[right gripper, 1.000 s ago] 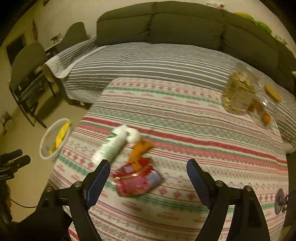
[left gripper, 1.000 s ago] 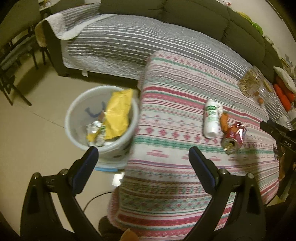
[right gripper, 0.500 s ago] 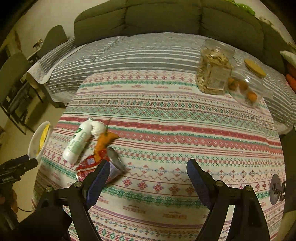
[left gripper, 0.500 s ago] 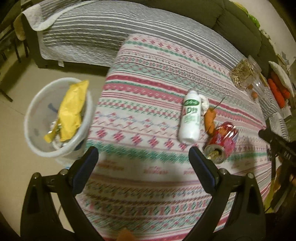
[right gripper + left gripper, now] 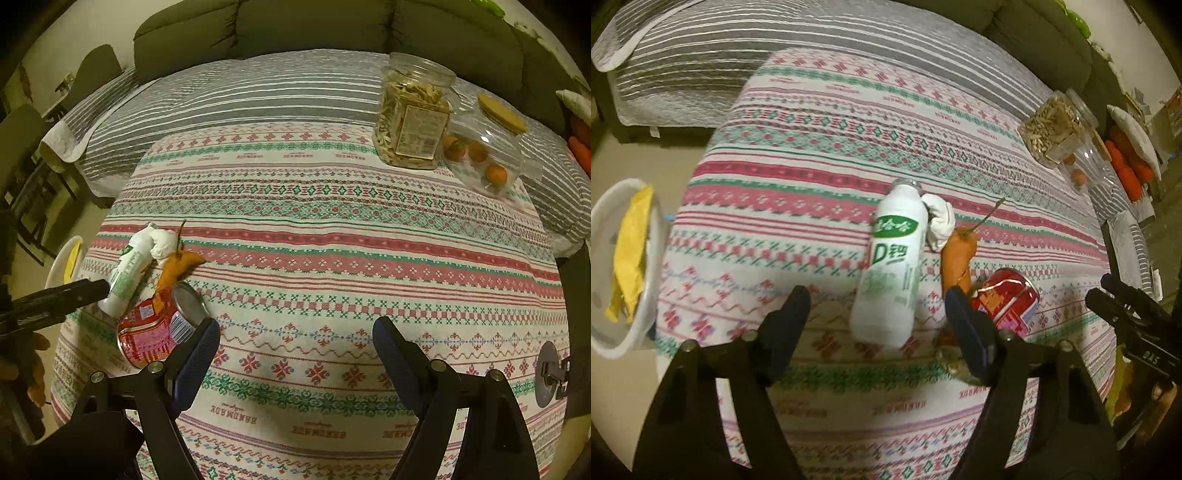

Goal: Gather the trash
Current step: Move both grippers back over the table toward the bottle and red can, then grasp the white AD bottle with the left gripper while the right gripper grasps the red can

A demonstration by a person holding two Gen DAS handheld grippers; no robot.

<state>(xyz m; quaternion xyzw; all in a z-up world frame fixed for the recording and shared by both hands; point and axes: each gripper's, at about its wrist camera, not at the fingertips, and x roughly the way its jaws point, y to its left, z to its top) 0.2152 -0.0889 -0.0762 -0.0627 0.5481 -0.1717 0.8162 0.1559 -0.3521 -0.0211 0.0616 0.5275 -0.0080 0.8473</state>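
Two grippers working the patterned worktop's left edge, left gripper (image 5: 875,310) jaws just closing around white bottle (image 5: 890,266) without gripping, right gripper (image 5: 295,339) gaping empty beside crushed can (image 5: 159,328).

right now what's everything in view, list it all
bottle: 1, white and green, lying on the tablecloth between the left jaws
tissue: 1, white, by the bottle's neck
peel: 1, orange, right of the bottle
can: 1, red, crushed, beside the peel
bin: 1, white, on the floor, yellow wrapper inside
jars: 2, clear, far right of the table
sofa: 1, grey
left gripper: open
right gripper: open
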